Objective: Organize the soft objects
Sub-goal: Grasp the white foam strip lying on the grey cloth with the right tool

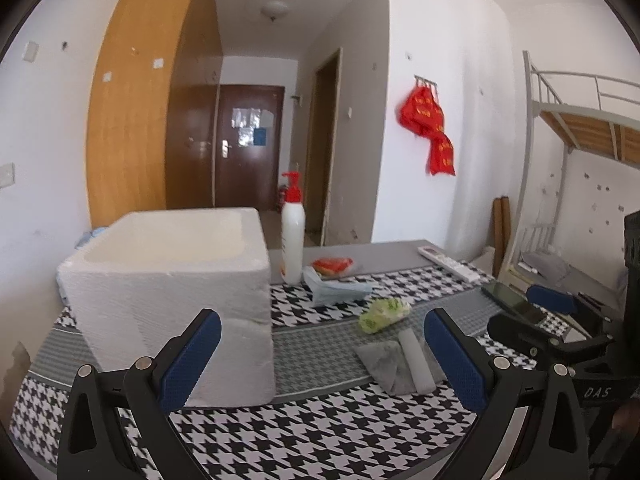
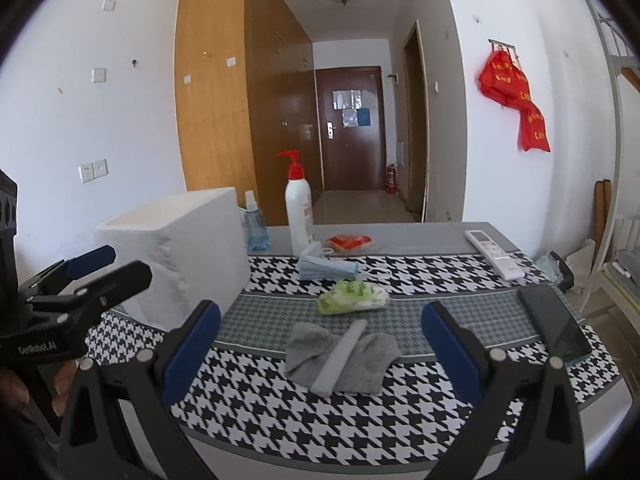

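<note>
The gray cloth [image 2: 344, 356] lies crumpled on the houndstooth cover of the counter [image 2: 360, 432], directly in front of the right tongs [image 2: 320, 354], with a pale flat strip [image 2: 342, 354] resting across its middle. I judge the cloth to be light and limp, so it will sag and fold when lifted; the best hold seems to be a raised fold near its left edge, pinched deep, away from the strip, which may slide off. Behind it lies one green-and-white soft packet [image 2: 354, 298], probably squashy and a little slippery in its film, to be taken across its middle. Further back there is one stack of light blue face masks [image 2: 326, 266], thin and easy to scatter, and one red-orange packet [image 2: 348, 242]. One white foam box [image 1: 172, 300] stands at the left, near the left tongs [image 1: 322, 360]; I suppose it is the place for the soft things. Both tongs are spread wide and hold nothing. Also on the counter are one pump bottle [image 2: 299, 216], one small spray bottle [image 2: 254, 224], one remote control [image 2: 494, 254] and one dark phone [image 2: 554, 322].
</note>
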A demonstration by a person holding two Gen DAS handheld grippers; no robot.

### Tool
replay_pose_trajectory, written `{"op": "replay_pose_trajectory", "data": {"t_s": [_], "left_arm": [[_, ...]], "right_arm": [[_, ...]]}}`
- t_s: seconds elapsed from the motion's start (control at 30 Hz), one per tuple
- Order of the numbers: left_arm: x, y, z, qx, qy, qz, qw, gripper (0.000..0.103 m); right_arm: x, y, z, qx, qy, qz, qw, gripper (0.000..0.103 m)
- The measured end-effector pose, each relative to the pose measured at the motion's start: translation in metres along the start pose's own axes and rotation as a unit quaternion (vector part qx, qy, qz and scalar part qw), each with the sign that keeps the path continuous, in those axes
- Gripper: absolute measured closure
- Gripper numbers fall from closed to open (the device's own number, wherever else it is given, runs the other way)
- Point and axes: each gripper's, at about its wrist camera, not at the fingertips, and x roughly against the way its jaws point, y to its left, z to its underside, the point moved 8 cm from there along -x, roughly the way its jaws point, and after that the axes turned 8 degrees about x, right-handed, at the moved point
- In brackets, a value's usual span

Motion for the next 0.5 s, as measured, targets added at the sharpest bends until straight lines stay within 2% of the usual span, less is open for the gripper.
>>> {"op": "replay_pose_trajectory", "data": {"t_s": [0.23,0.33,0.5], "left_arm": [[-0.011,-0.005,0.007,-0.007,0.016,0.012,0.9998,0.001],[-0.015,-0.006,0.012,-0.012,0.020,0.015,0.9996,0.001],[-0.026,-0.005,0.022,-0.023,0.042,0.018,0.9987,0.001]], "right_arm": [[-0.008,-0.005,0.009,0.001,0.018,0.009,1.000,0.001],[-0.014,-0.005,0.014,0.000,0.028,0.003,1.000,0.009],[-0.028,-0.009,0.028,-0.010,0.055,-0.001,0.998,0.014]]}}
